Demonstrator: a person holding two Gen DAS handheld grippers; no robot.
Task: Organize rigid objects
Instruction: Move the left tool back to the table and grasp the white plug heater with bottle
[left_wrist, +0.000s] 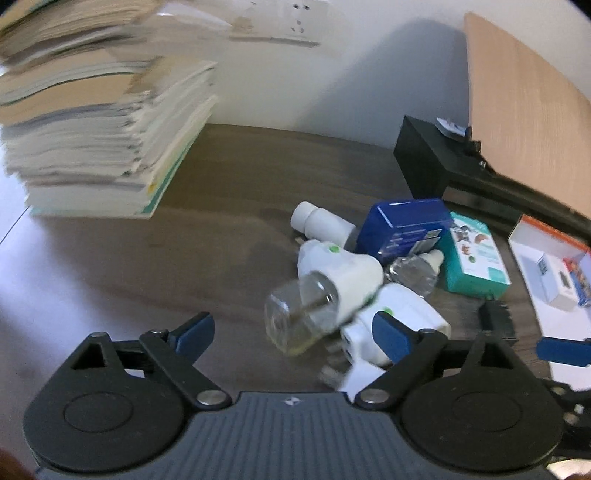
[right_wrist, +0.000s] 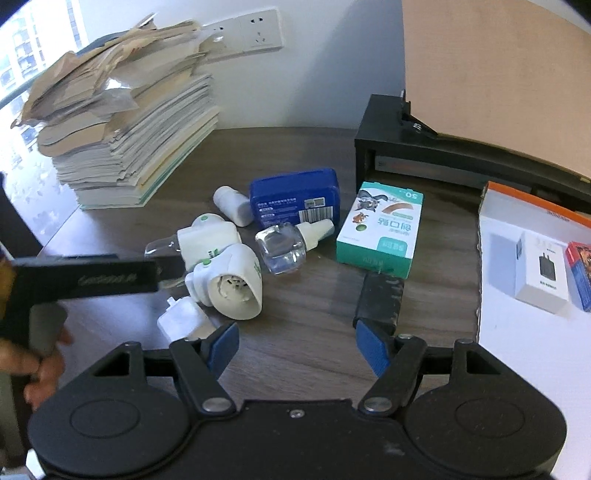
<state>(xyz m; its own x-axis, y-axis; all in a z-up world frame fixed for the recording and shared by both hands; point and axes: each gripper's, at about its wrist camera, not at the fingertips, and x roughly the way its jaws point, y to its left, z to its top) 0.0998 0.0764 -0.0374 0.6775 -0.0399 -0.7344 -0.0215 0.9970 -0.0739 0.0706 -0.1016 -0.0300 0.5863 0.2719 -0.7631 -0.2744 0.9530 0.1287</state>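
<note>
- Grippers: the left gripper (left_wrist: 295, 332) hovers with jaws spread wide over the mosquito-repellent plug-ins (right_wrist: 218, 258); the right gripper (right_wrist: 297, 341) gapes, holding nothing.
- Clutter mid-desk (right_wrist: 314, 332): blue case (right_wrist: 291, 201), teal plaster box (right_wrist: 380, 229).
- White tray (right_wrist: 517, 350) at right edge.

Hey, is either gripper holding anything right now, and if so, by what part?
Nothing is held. The left gripper and the right gripper both stand open with empty gaps, above the dark table.

table (right_wrist: 303, 332): dark wood grain, matt. vaporizers (right_wrist: 236, 284): smooth glossy white plastic. refill bottle (right_wrist: 282, 247): clear, glossy. teal box (right_wrist: 380, 229): printed cardboard. book stack (right_wrist: 140, 147): rough-edged paper. blue case (right_wrist: 295, 201): smooth plastic.
</note>
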